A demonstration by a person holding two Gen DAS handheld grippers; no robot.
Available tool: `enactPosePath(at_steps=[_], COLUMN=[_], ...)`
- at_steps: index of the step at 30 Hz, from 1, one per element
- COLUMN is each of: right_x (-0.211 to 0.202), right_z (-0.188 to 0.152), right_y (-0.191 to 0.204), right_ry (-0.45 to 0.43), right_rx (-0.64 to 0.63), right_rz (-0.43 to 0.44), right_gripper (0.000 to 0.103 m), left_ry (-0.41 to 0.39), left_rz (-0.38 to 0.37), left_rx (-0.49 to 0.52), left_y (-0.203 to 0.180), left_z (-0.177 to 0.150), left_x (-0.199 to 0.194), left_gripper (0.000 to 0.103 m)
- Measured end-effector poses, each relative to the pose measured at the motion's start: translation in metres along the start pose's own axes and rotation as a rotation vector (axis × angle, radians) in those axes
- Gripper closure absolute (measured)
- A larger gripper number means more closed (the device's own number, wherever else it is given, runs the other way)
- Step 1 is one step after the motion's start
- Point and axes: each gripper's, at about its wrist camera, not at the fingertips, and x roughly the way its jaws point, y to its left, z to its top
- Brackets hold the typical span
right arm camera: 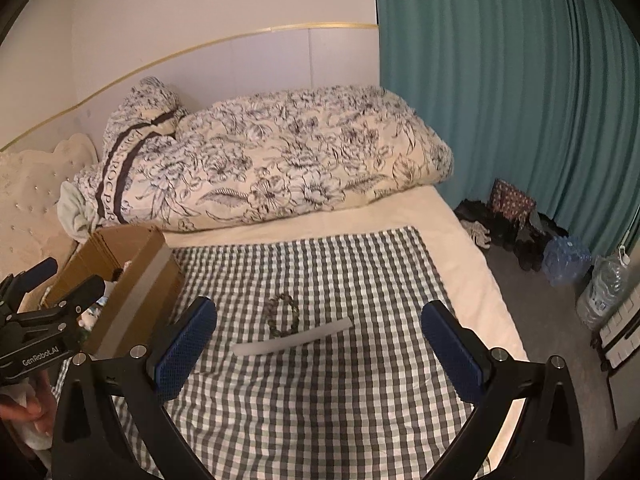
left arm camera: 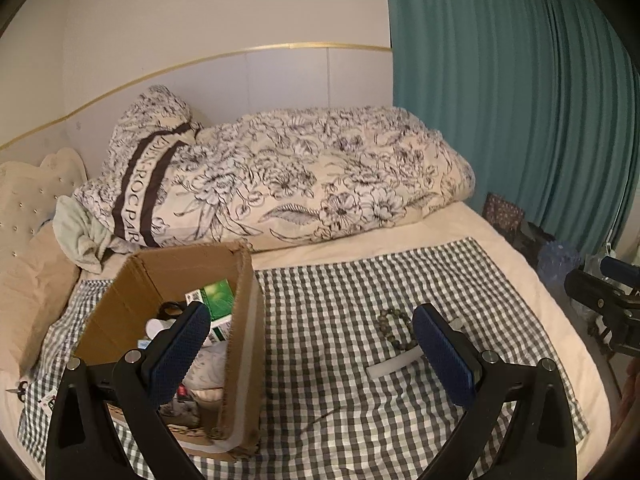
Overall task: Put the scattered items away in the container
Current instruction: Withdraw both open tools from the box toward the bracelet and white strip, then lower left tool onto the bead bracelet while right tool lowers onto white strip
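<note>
An open cardboard box (left arm camera: 240, 320) (right arm camera: 132, 276) stands on the checkered cloth (left arm camera: 340, 320) (right arm camera: 320, 360) at the left, holding a green packet (left arm camera: 218, 296) and several small items. A beaded bracelet (left arm camera: 394, 326) (right arm camera: 284, 314) and a white strip (left arm camera: 394, 364) (right arm camera: 292, 338) lie side by side on the cloth to the right of the box. My left gripper (left arm camera: 310, 348) is open, its left finger over the box's mouth. My right gripper (right arm camera: 320, 344) is open, empty, hovering short of the bracelet and strip. The left gripper (right arm camera: 44, 300) also shows beside the box.
A rolled floral duvet (left arm camera: 300, 176) (right arm camera: 272, 160) lies across the bed behind the cloth. Small scissors (left arm camera: 20, 390) sit at the cloth's left edge. Teal curtain (right arm camera: 500, 80), shoes and water bottles (right arm camera: 568, 256) fill the floor at right. A hand (right arm camera: 28, 412) shows at lower left.
</note>
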Motion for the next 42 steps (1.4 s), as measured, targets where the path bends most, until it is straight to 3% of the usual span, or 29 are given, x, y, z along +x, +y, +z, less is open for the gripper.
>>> enactPosePath(at_steps=[10,22,31,34,37,42], right_x=[0.059,0.131,0.175,0.19,0.205,0.224], right_z=[-0.018,-0.057,-0.068,-0.074,-0.08,-0.078], right_y=[-0.011,0.001,0.014,0.017,0.009,-0.026], right_ry=[0.11,0.229,0.287,0.308,0.332,0.357], right_rx=[-0.023,-0.178,-0.194,-0.192,-0.171,0.016], right_rz=[0.008,0.089,0.147,0.145,0.084,0.104], right_gripper=[0.0,0.0,0.0,0.0,0.0,0.0], left_ry=[0.084,0.18,0.278,0.308,0.335,0.379], left_rz=[-0.013,-0.03,-0.07,-0.088,-0.097,-0.107], left_rx=[0.005,0.0,0.003,0.002,0.011,0.025], left_y=[-0.015,-0.031,-0.045,-0.048,-0.054,-0.066], left_z=[-0.012,-0.017,-0.027,-0.031,-0.035,-0.042], left_x=[0.05,0.123,0.179,0.197,0.216,0.247], left_gripper=[0.0,0.0,0.0,0.0,0.0,0.0])
